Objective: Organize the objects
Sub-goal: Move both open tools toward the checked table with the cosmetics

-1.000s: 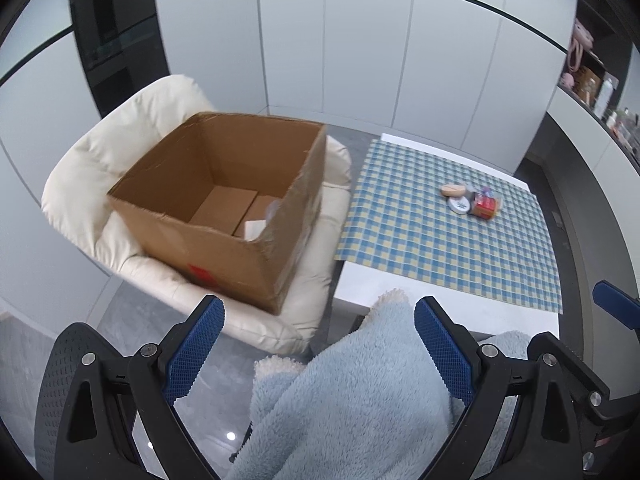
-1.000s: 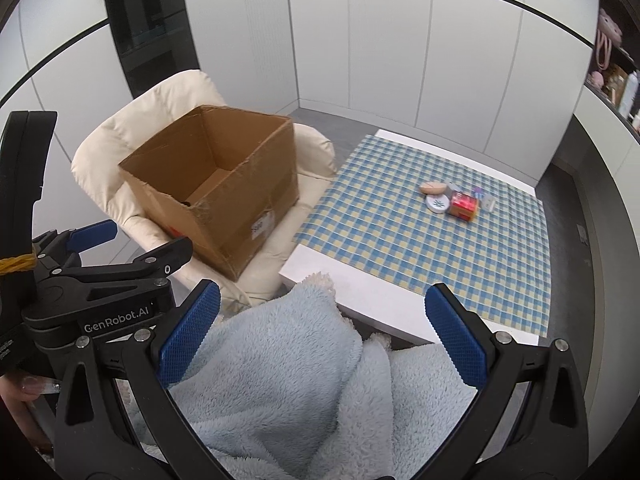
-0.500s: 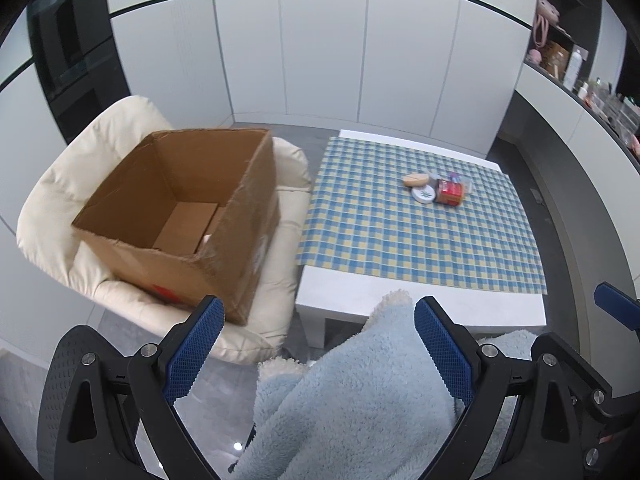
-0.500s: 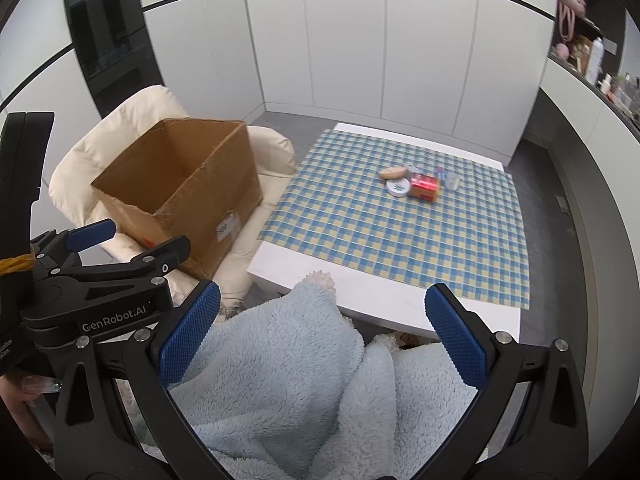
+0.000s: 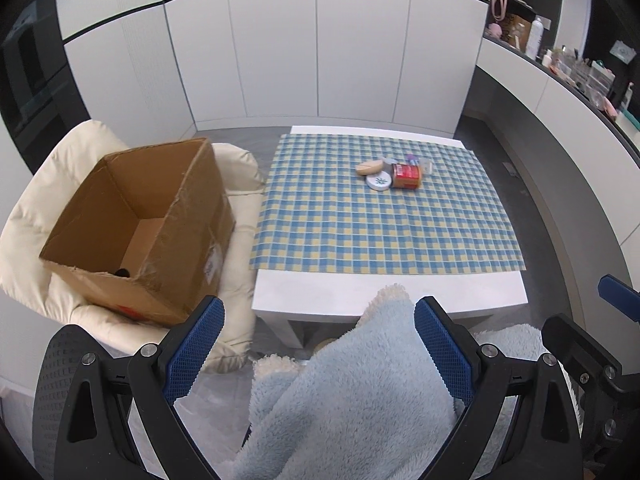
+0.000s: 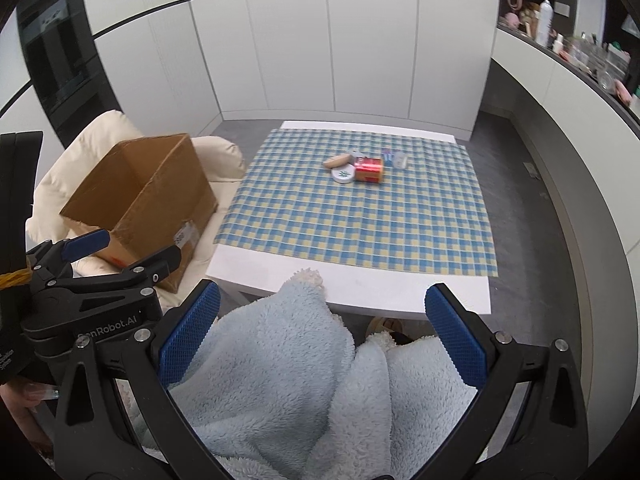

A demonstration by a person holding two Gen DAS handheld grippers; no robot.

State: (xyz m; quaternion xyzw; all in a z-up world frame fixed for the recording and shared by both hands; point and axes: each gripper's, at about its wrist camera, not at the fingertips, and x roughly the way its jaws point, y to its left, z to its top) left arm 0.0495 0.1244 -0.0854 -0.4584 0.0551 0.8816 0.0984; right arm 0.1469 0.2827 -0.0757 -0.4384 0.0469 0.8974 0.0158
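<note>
Looking along the left gripper, both fingers stand spread and empty; the small items cluster far ahead on the checked cloth, the cardboard box off left. In the right wrist view, the right gripper likewise gapes, with the cluster straight ahead, slightly nearer its line.

small clear items behind the red can too blurred to identify, box contents mostly hidden – blanket cut off below
</note>
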